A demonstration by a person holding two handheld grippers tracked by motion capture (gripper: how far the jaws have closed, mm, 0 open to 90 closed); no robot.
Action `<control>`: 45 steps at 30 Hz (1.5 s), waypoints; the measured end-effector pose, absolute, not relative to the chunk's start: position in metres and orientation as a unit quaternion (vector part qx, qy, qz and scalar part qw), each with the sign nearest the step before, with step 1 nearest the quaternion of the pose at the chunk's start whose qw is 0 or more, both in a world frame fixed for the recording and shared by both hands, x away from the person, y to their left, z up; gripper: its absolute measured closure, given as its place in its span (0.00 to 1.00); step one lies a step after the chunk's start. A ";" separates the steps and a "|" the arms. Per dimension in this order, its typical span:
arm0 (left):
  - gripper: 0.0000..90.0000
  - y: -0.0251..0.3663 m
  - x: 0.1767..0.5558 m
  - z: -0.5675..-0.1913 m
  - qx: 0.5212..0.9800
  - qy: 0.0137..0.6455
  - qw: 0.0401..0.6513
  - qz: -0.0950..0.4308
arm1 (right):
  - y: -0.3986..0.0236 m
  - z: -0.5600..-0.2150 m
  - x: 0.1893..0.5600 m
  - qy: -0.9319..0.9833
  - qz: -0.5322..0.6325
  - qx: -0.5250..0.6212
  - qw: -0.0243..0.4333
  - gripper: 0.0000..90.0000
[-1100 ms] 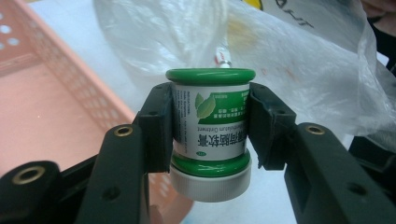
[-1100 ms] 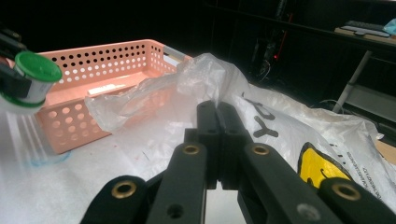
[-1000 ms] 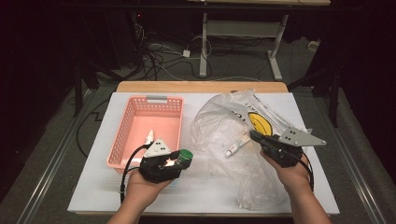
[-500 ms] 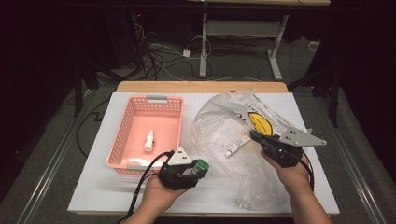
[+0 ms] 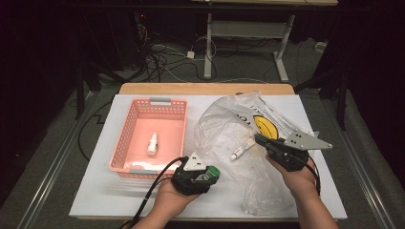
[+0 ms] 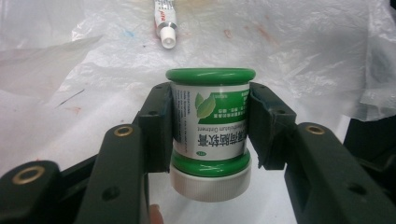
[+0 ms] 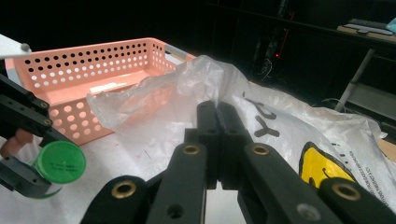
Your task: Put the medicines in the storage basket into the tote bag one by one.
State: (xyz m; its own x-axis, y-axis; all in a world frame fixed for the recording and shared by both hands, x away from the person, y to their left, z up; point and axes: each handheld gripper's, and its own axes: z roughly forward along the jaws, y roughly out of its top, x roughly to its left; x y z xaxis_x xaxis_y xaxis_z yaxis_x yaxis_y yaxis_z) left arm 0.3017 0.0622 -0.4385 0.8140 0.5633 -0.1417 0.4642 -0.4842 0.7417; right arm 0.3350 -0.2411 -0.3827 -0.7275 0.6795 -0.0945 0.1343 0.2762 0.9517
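Observation:
My left gripper [image 5: 209, 175] is shut on a green jar [image 6: 210, 126] with a white leaf label and a white base; the pads press its two sides. It hovers low at the table's front, between the pink basket [image 5: 143, 168] and the clear plastic bag [image 5: 224, 129]. A white tube [image 5: 241, 150] lies inside the bag, and it is also ahead of the jar [image 6: 164, 23]. My right gripper [image 5: 260, 140] is shut, jaws together, pinching the bag's edge [image 7: 205, 79], which rises from its tips. The jar [image 7: 60, 162] also appears at lower left in the right gripper view.
A small white bottle [image 5: 152, 144] lies in the basket. The bag bears a yellow round print [image 5: 267, 126] and spreads over the table's right half. The white table top [image 5: 105, 191] ends close to both hands; dark floor with cables lies beyond.
My left hand has carried the jar rightward and slightly down, away from the basket's front toward the bag, uncovering the bottle in the basket. The right gripper has stayed still.

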 end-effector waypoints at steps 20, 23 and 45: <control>0.60 0.011 0.326 -0.432 0.860 0.279 0.422 0.069 | -0.241 -0.380 0.334 0.756 0.543 0.265 0.254 1.00; 0.60 0.001 0.331 -0.434 0.862 0.273 0.420 0.073 | -0.241 -0.381 0.335 0.756 0.543 0.263 0.253 1.00; 0.60 -0.053 0.370 -0.451 0.860 0.272 0.422 0.087 | -0.246 -0.379 0.336 0.751 0.547 0.270 0.254 1.00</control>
State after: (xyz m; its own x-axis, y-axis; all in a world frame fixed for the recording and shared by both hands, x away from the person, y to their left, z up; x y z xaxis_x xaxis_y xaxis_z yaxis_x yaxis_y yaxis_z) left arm 0.3697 -0.0527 -0.4514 0.8367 0.5418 -0.0795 0.3943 -0.4953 0.7741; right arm 0.3363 -0.2458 -0.3792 -0.7243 0.6840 -0.0865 0.1276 0.2563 0.9581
